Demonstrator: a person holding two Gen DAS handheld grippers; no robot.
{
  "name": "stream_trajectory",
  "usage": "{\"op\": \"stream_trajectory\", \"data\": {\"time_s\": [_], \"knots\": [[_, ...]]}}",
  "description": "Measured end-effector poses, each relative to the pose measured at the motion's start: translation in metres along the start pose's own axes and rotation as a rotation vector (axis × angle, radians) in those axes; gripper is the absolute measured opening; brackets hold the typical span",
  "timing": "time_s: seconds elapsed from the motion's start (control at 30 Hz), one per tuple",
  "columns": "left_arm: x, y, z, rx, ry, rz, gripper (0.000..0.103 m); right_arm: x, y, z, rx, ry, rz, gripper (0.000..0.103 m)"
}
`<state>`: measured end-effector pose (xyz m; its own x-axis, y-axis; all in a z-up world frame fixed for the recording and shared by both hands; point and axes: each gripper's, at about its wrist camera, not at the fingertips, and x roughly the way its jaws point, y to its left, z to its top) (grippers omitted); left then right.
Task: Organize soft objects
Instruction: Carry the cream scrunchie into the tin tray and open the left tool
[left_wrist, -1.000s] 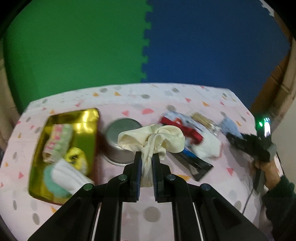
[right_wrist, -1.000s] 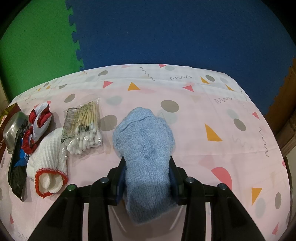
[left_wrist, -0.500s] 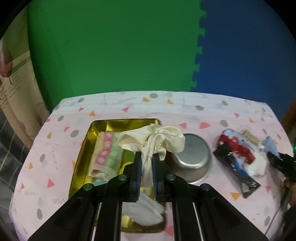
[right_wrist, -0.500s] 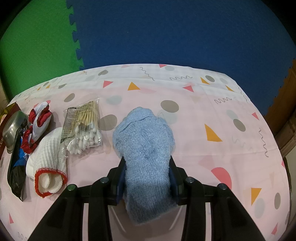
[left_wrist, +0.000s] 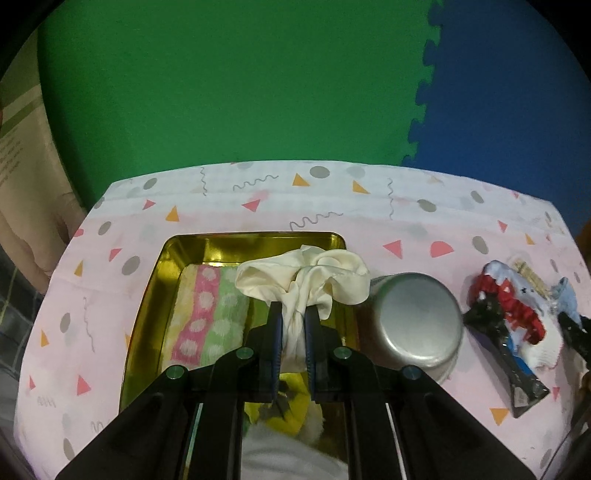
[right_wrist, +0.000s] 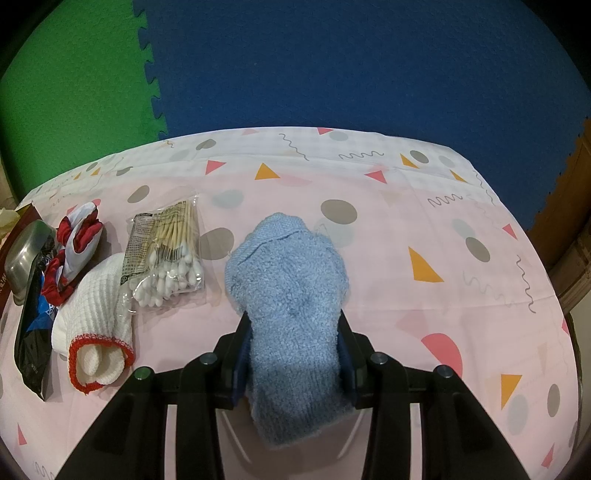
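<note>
My left gripper is clamped tight on a cream cloth, its bunched end hanging over the gold tray. The tray already holds a striped towel, something yellow and something white near the front edge, so I judge a good share of the sorting done. This cloth has yet to be let go.

To the right of the tray a steel bowl sits upside down, touching it or just beside it; I cannot tell which. Further right lie a dark packet and a red-and-white scrunchie.

My right gripper holds a blue fuzzy sock between half-closed jaws, over the tablecloth, well apart from the tray. It has still to go in, as has the white glove with its red cuff.

Only the right view shows clearly the glove and the bag of cotton swabs, which I judge is not soft and stays. Only the left view shows inside the tray; the right catches just its corner.
</note>
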<state>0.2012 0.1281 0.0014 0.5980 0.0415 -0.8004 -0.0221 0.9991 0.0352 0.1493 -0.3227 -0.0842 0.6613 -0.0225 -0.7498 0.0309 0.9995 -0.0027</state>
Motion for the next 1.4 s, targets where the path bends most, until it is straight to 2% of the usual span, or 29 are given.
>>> {"op": "stream_trajectory", "data": {"time_s": [0.43,0.67,0.97,1.1,1.4], "knots": [[0.031,0.000,0.000,-0.019,0.068,0.010,0.016,0.000,0.000,0.000,0.000,0.000,0.000,0.041],[0.027,0.000,-0.001,-0.010,0.069,0.016,0.033,0.000,0.000,0.000,0.001,0.000,0.000,0.041],[-0.007,0.003,-0.006,-0.026,0.033,-0.001,0.036,0.000,0.000,0.000,0.000,0.000,-0.001,0.041],[-0.033,0.006,-0.018,-0.037,0.000,0.049,0.042,0.000,0.000,0.000,0.001,0.000,-0.001,0.041],[-0.070,0.019,-0.062,-0.077,-0.038,0.128,0.045,0.000,0.000,0.001,-0.003,0.001,-0.005,0.041]]}}
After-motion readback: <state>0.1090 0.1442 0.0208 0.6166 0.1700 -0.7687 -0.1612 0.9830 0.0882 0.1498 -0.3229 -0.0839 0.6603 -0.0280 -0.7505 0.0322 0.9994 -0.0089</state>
